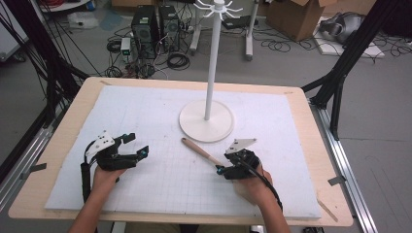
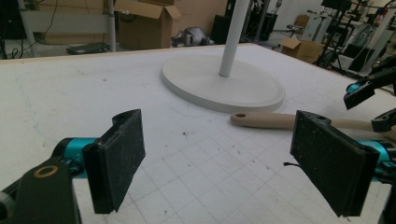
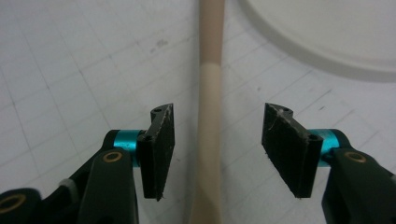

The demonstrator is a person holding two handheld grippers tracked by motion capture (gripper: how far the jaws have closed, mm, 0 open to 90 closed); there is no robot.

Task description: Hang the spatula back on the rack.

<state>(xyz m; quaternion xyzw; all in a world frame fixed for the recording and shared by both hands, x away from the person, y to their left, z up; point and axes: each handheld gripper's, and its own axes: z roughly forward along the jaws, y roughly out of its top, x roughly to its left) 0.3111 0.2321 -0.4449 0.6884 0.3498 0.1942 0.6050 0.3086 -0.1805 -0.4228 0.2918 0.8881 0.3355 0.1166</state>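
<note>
**Right gripper straddling the handle, not yet gripping**

While the right gripper (image 3: 215,144) is sitting low over the long pale wooden utensil handle (image 3: 209,93), its jaws are standing apart with a gap on each side, so nothing is being clamped. The handle is running straight up the middle between the black pads (image 3: 159,149), its long axis lying along the gripper's line of sight, toward the round white base of the pole stand (image 3: 327,32). In the high view it is lying diagonally on the white gridded mat (image 1: 145,116), one end under the right gripper, the other pointing up-left. The left gripper (image 2: 219,163) is waiting wide open and empty, well apart from the handle. The right hand is clearly nearer; I'd judge closing straight across the shaft is what's needed.
</note>
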